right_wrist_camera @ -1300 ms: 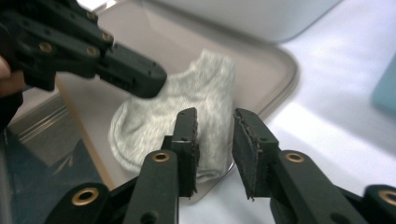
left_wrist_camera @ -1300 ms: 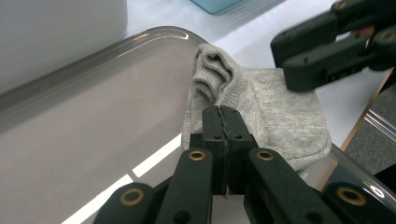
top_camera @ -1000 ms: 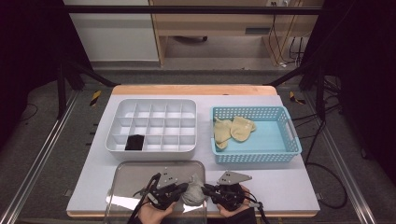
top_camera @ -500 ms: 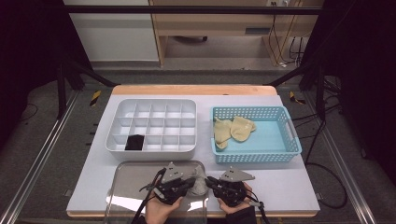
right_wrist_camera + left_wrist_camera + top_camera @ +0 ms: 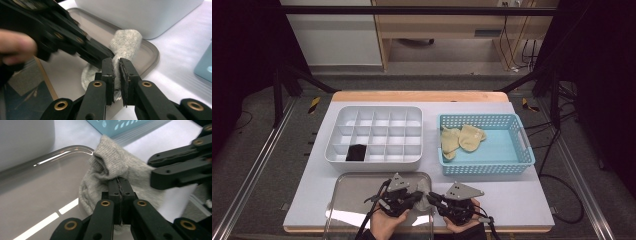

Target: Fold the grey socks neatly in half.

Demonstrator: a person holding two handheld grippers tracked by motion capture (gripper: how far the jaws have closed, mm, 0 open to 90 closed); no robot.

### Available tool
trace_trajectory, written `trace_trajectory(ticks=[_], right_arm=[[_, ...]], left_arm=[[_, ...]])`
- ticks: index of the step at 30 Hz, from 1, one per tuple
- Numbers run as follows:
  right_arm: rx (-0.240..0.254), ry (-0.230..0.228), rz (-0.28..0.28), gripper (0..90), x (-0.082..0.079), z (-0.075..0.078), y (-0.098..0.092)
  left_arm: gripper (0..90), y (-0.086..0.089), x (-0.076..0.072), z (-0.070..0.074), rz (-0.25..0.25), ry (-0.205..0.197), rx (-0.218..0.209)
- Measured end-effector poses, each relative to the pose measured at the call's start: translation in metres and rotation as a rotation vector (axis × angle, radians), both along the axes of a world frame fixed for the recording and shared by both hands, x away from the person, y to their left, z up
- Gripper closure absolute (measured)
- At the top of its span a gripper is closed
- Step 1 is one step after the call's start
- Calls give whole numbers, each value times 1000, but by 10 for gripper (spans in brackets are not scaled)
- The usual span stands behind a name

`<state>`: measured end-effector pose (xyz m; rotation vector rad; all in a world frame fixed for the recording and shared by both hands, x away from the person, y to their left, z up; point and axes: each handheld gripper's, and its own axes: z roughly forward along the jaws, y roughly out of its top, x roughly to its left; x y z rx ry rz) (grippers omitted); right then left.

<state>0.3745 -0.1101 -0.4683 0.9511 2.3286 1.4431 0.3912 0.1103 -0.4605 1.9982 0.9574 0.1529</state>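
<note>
Standing on the white table (image 5: pixel 522 200) are three containers. Far left is a white compartment organizer (image 5: pixel 379 134), a grid of small cells; one cell in its near row, second from the left, holds a black folded item (image 5: pixel 356 153), and the other cells visible are bare. Far right is a light blue perforated basket (image 5: pixel 507 145) holding beige socks (image 5: pixel 462 138) bunched in its left half. Near left, just in front of the organizer, lies a clear shallow tray (image 5: pixel 347 200) with rounded corners and a glossy floor.

The grey sock (image 5: pixel 117 165) sits at the tray's right near corner, partly over the rim, between the two tools. It is a ribbed knit, light heather grey, crumpled, with its cuff folded over and rising towards the organizer.

The left gripper (image 5: pixel 120 192) has its jaws pressed tightly together, pinching a fold of the grey sock at its middle. The right gripper (image 5: pixel 117 75) has its jaws nearly together with a thin layer of the sock's fabric clamped between the pads. In the high view both tools meet tip to tip over the tray's right edge, each held in a hand at the table's near side.
</note>
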Motion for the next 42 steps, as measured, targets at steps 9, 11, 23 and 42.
trace_trajectory(ticks=[9, 11, 23, 42], right_arm=[[-32, -12, -1, 827, -1, 0, 2], [-37, -15, 8, 826, -1, 0, 5], [3, -6, 79, 827, -1, 1, 13], [-11, 49, 173, 823, -1, -9, 35]], left_arm=[[893, 36, -8, -8, 60, 35, 51], [893, 32, -6, -12, 47, 51, 55], [895, 24, -10, -15, 48, 36, 73], [896, 42, -3, 10, 57, -15, -17]])
